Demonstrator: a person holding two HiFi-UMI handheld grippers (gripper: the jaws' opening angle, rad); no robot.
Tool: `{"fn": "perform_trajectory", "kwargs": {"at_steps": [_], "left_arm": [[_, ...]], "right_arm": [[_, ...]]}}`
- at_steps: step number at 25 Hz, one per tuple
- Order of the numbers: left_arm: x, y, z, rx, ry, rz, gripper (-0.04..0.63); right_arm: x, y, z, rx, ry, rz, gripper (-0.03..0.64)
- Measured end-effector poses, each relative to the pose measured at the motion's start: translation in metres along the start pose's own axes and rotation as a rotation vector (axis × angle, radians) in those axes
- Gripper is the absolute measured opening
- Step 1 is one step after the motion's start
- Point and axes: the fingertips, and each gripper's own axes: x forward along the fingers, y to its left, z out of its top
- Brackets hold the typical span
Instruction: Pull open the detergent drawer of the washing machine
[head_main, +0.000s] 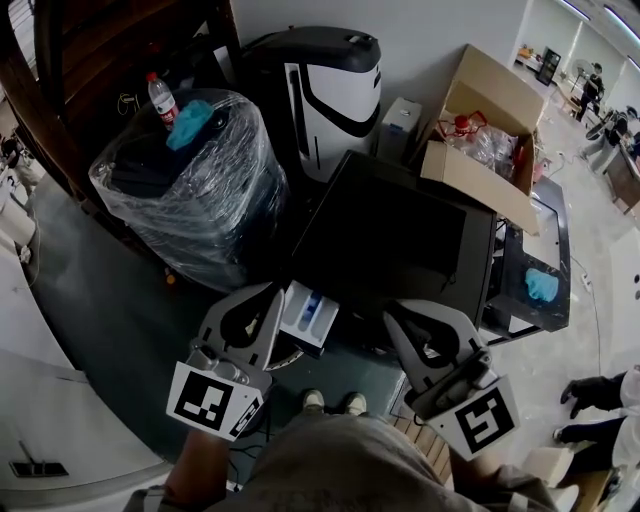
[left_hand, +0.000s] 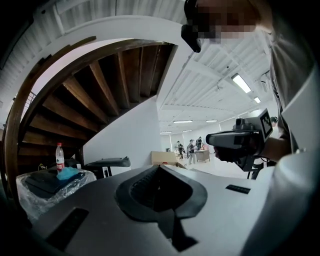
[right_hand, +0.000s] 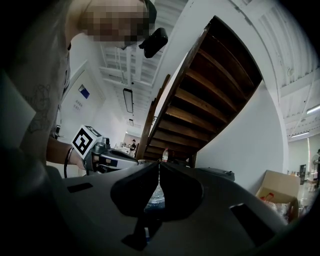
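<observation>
The washing machine (head_main: 400, 240) is a dark box in the middle of the head view. Its white detergent drawer (head_main: 308, 316), with a blue part inside, stands pulled out at the machine's front left corner. My left gripper (head_main: 272, 290) hangs just left of the drawer, its jaws shut with nothing between them; in its own view the tips (left_hand: 159, 166) meet and point level across the room. My right gripper (head_main: 392, 312) is right of the drawer, in front of the machine. Its tips (right_hand: 159, 162) also meet, holding nothing.
Left of the machine stands a plastic-wrapped stack (head_main: 190, 200) with a water bottle (head_main: 161, 98) and a blue cloth (head_main: 190, 122) on top. Behind are a black-and-white appliance (head_main: 330, 90) and an open cardboard box (head_main: 485, 130). A wooden staircase (left_hand: 90, 100) rises overhead. My feet (head_main: 335, 402) are close to the drawer.
</observation>
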Motion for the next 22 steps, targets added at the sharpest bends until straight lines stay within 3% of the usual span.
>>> {"fn": "perform_trajectory", "kwargs": {"at_steps": [22], "left_arm": [[0.0021,-0.0025,0.0095,0.042,0.003,-0.021,0.015]], "right_arm": [[0.0012,-0.0083,-0.0080,0.016,0.015,-0.024,0.034]]}}
